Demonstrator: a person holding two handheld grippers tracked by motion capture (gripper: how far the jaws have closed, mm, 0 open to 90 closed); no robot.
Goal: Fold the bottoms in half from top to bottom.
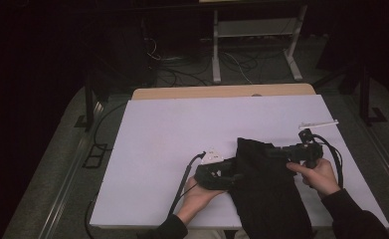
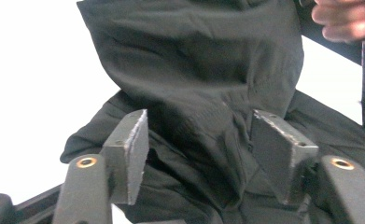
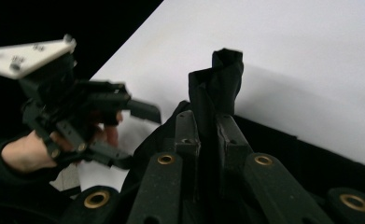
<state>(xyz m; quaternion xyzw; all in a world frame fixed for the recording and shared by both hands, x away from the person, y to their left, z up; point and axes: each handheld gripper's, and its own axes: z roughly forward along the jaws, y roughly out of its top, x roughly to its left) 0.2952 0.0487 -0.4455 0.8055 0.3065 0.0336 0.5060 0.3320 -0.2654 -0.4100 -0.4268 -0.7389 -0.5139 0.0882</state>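
High view: two claws work a black garment (image 1: pixel 266 194) at the white table's (image 1: pixel 182 124) near edge.
The right claw (image 3: pixel 207 133) pinches a raised fold of it; the left claw (image 2: pixel 199 149) gapes wide, cloth between its jaws.

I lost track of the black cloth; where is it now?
In the high view the black cloth lies at the table's near right edge, between the left gripper and right gripper, which pinches its fold.
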